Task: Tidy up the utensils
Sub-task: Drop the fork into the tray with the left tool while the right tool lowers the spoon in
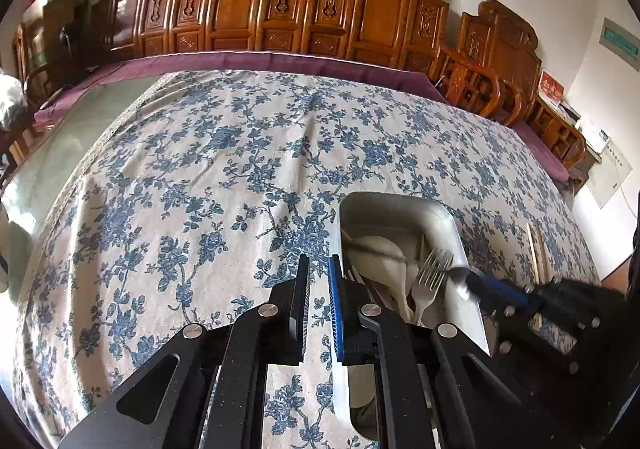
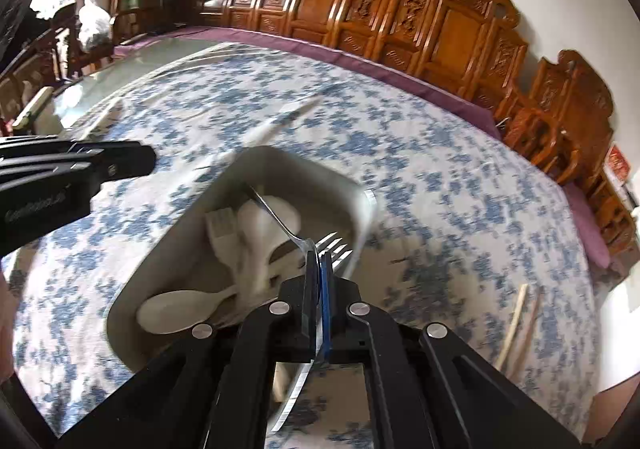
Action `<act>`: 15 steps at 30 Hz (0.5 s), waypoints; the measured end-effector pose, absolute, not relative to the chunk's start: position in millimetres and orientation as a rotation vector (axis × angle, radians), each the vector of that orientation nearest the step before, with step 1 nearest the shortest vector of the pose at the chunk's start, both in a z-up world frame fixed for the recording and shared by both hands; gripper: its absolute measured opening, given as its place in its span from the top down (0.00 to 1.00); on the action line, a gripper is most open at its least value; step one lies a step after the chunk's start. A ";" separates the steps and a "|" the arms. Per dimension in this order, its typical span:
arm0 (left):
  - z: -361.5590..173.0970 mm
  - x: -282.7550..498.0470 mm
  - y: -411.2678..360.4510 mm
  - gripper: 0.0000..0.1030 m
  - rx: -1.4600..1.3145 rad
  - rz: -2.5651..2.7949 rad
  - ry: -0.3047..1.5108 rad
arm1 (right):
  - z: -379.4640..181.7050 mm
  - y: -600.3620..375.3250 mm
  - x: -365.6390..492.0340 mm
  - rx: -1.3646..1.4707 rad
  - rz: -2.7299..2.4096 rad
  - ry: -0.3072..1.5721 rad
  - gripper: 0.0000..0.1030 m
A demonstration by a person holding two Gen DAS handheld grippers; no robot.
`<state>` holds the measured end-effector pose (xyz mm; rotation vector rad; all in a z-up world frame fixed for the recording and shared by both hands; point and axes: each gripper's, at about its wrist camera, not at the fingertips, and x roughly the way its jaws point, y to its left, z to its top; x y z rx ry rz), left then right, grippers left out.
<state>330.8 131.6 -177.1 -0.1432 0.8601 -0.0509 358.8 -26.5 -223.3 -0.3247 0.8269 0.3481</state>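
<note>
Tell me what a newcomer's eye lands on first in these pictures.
First, the right gripper, shut on a metal spoon by its bowl, handle reaching over the metal tray. The tray sits on a blue-flowered tablecloth and holds white spoons and a metal fork. Carved wooden chairs line the far wall.

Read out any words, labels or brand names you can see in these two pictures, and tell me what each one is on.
Nothing reads fully.
White brand print on the left hand-held gripper body, seen in the right wrist view: too blurred to read.
Green wall sign: text too small.
Red card on the side furniture: characters unreadable.
White wall panel: print too small.
</note>
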 end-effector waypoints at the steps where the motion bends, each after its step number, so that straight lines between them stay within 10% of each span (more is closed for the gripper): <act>1: -176.7 330.7 132.4 0.92 -0.146 -0.050 0.859 | -224.2 -25.5 357.8 -0.317 0.354 0.829 0.97; 15: -176.3 331.3 132.7 0.92 -0.144 -0.046 0.853 | -227.0 -31.0 337.9 -0.134 0.504 0.900 0.90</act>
